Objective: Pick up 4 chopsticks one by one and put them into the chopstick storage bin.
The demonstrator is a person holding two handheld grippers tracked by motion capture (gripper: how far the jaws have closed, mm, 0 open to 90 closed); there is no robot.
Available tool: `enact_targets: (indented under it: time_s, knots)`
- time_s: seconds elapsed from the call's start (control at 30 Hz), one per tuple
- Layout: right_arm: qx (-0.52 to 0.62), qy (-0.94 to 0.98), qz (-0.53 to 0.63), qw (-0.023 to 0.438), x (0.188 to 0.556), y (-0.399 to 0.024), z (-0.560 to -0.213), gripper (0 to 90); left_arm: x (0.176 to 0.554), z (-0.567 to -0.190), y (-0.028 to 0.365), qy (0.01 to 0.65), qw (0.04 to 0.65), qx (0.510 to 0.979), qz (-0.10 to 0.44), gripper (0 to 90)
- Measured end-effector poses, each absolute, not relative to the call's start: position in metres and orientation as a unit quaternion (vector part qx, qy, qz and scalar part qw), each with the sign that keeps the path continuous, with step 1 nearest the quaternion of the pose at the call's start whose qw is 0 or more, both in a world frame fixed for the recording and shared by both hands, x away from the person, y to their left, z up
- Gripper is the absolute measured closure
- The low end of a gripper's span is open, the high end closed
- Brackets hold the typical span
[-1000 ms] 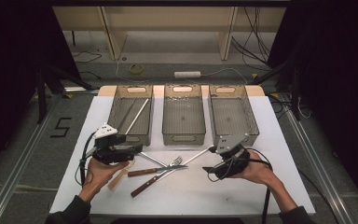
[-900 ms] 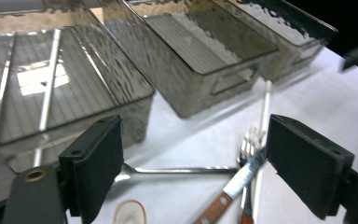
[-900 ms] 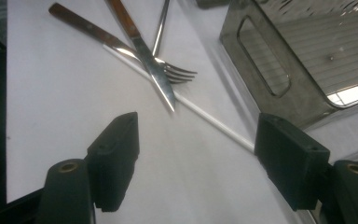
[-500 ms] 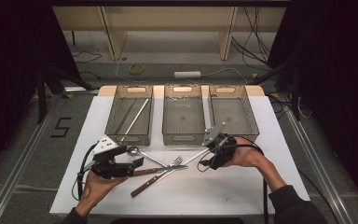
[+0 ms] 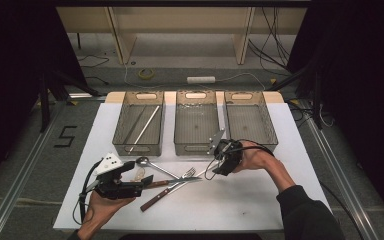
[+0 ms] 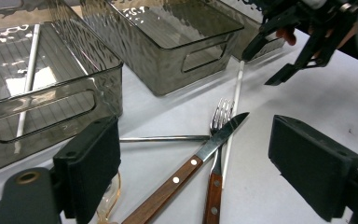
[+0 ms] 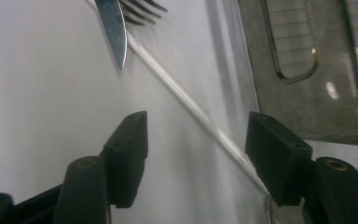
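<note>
A white chopstick (image 7: 191,105) lies slanted on the white table, running under a wooden-handled knife (image 6: 200,154) and a fork (image 6: 220,121). My right gripper (image 7: 198,135) straddles the chopstick's free end near the middle bin (image 5: 196,125). Its jaws have just been closing, with the chopstick between them, and the pads stand clear of it. In the high view the right gripper (image 5: 214,170) points down and left. My left gripper (image 5: 142,175) hovers open beside the cutlery pile, with nothing in it. A metal spoon (image 5: 150,164) lies by it.
Three smoky plastic bins stand in a row at the back. The left bin (image 5: 139,145) holds long thin sticks, and the right bin (image 5: 252,142) sits just behind my right hand. A small amber piece (image 6: 108,200) lies by my left jaw.
My right gripper moved left to the chopstick's end and its jaws narrowed. My left gripper slid slightly toward the near edge.
</note>
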State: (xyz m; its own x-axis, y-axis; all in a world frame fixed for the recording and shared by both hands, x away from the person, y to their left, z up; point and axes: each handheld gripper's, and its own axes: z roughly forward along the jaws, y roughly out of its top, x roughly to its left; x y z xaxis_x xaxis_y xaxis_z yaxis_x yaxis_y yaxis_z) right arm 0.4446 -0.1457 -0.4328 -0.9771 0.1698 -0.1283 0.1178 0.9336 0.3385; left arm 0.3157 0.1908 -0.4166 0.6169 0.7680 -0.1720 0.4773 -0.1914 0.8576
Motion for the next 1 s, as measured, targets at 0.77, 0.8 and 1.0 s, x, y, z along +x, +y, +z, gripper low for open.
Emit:
enact_targets:
  time_s: [0.77,0.8,1.0]
  knots:
    - [0.063,0.989,0.123,0.054,0.457,-0.125,-0.458,49.0,0.310,-0.416,0.187,0.397,0.485,0.764,0.156,16.3]
    - [0.057,0.989,0.124,0.054,0.458,-0.124,-0.458,49.9,0.310,-0.417,0.187,0.397,0.484,0.764,0.156,16.3]
    - [0.054,0.991,0.113,0.048,0.459,-0.124,-0.457,52.4,0.310,-0.417,0.186,0.394,0.481,0.767,0.156,16.3]
